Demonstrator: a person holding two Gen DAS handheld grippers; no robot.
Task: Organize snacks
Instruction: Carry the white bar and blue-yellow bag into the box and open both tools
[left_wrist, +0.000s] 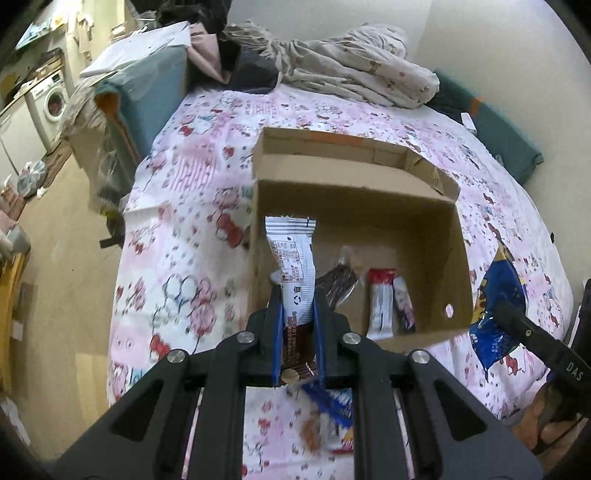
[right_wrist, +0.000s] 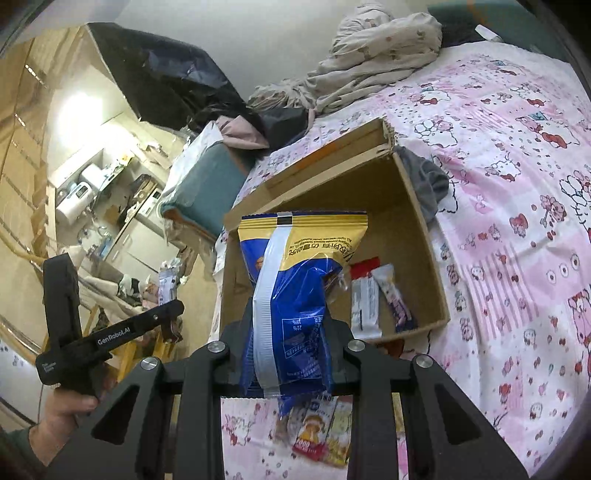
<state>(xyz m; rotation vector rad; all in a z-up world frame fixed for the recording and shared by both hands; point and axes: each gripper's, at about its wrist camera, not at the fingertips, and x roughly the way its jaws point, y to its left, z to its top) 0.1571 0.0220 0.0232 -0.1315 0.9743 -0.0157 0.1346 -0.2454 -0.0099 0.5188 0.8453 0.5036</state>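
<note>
Left wrist view: my left gripper (left_wrist: 298, 295) clamps a white snack bar (left_wrist: 293, 266), with the cardboard box (left_wrist: 458, 266) just ahead. My right gripper (right_wrist: 291, 314) pinches a blue chip bag (right_wrist: 295, 280). I should carry both over the rim before letting go.

Each hand-held gripper is matte black, built of angular linkage arms with triangular cut-outs and round silver pivot screws. The left hand-held gripper (left_wrist: 297, 314), at lower centre of its own view, has blue pads lining its two fingers. The right hand-held gripper (right_wrist: 288, 332) shows black fingers. In the right wrist view's lower left, white lettering reads "GenRobot.AI" along the other tool's black body, above a hand (right_wrist: 62, 410) with a dark green sleeve.
</note>
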